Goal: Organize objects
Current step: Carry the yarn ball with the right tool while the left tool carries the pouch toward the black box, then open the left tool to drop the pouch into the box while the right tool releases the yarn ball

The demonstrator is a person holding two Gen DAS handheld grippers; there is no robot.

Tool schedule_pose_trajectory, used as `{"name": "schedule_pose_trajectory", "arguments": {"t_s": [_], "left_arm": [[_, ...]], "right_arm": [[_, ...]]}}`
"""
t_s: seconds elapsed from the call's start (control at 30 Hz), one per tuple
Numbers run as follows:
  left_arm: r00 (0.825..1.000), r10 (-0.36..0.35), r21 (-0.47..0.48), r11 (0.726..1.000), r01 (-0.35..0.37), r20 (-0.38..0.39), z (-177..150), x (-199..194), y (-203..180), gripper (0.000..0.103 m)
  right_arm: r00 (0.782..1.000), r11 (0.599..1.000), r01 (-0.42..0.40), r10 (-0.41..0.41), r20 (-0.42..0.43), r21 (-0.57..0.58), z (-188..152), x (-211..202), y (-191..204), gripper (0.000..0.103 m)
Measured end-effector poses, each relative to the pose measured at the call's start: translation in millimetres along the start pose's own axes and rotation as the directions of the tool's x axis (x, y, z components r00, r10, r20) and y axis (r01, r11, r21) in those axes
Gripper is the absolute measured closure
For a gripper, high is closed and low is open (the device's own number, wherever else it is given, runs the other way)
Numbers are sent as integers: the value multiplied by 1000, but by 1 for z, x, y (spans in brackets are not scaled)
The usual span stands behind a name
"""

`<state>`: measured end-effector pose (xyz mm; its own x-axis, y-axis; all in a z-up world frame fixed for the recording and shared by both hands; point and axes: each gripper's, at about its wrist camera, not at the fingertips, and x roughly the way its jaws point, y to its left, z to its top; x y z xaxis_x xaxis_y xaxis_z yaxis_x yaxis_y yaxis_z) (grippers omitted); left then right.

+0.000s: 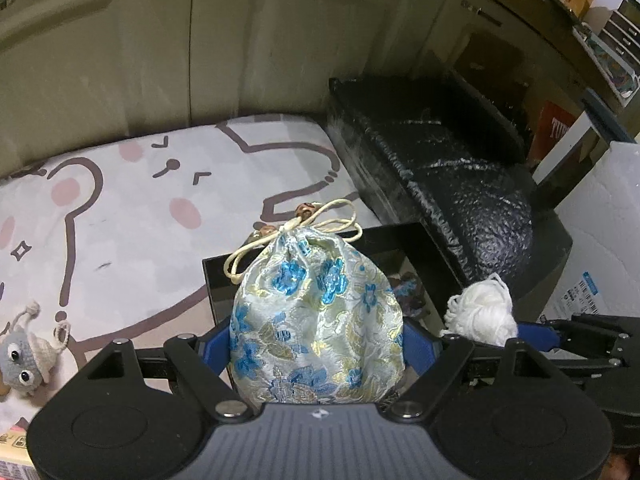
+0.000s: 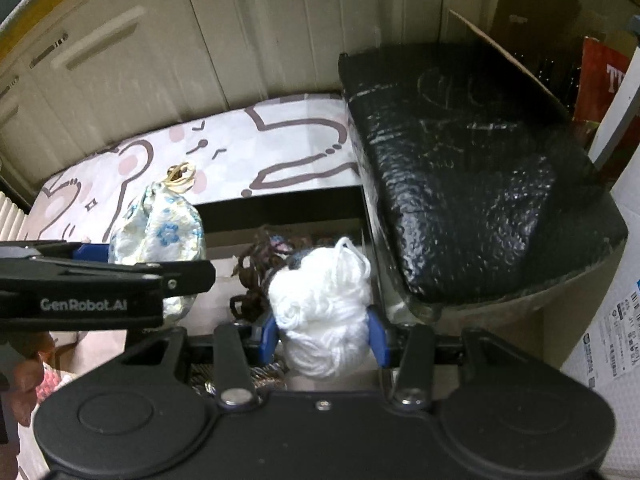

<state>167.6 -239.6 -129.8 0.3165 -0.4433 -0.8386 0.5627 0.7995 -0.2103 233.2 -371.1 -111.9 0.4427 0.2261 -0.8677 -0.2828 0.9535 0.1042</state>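
Basically both grippers are loaded and sitting over the bin. Left gripper (image 1: 316, 344) has its blue pads clamped on the sides of the floral pouch (image 1: 316, 320); pouch hangs upright, drawstring bow on top. Right gripper (image 2: 322, 334) is pinched on the white yarn (image 2: 320, 312), pads pressing in from both sides. The two grippers are side by side, pouch left of yarn.

Under them is the black bin (image 2: 280, 200), open top, walls dark. It already holds dark brownish yarn (image 2: 250, 276) and some multicolour stuff I can't make out. My read: some sorting is done, these two items are mid-delivery, release not yet made. Left on the bedsheet (image 1: 140, 220): a crocheted grey toy (image 1: 24, 360) at the near left, likely still to be put away.

Clutter: yarn already in the bin takes up floor space, so the pouch needs the free side. Black padded lid (image 2: 460, 180) lies just right of the bin, close to the right gripper's side. White box (image 2: 608, 300) further right. Cabinet doors (image 1: 160, 40) behind the bed, well clear.
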Motion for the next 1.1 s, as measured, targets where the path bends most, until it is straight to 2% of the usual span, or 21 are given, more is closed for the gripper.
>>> {"name": "schedule_pose_trajectory", "arguments": {"t_s": [0.2, 0.3, 0.53, 0.63, 1.1], "left_arm": [[1000, 28, 1, 1000, -28, 8, -2, 7, 1, 17], [999, 50, 3, 999, -50, 8, -3, 8, 4, 11], [998, 62, 2, 998, -62, 2, -2, 8, 6, 11], [998, 63, 5, 998, -63, -1, -3, 8, 6, 11], [997, 71, 13, 997, -71, -12, -5, 1, 6, 11]], "right_arm": [[1000, 1000, -1, 1, -29, -12, -2, 7, 0, 56], [999, 1000, 2, -3, -48, -15, -3, 10, 1, 56], [996, 999, 8, -11, -89, -31, -7, 17, 3, 47], [996, 999, 10, -13, -87, -35, -8, 14, 4, 41], [998, 1000, 15, -15, -53, -13, -8, 0, 3, 41]]}}
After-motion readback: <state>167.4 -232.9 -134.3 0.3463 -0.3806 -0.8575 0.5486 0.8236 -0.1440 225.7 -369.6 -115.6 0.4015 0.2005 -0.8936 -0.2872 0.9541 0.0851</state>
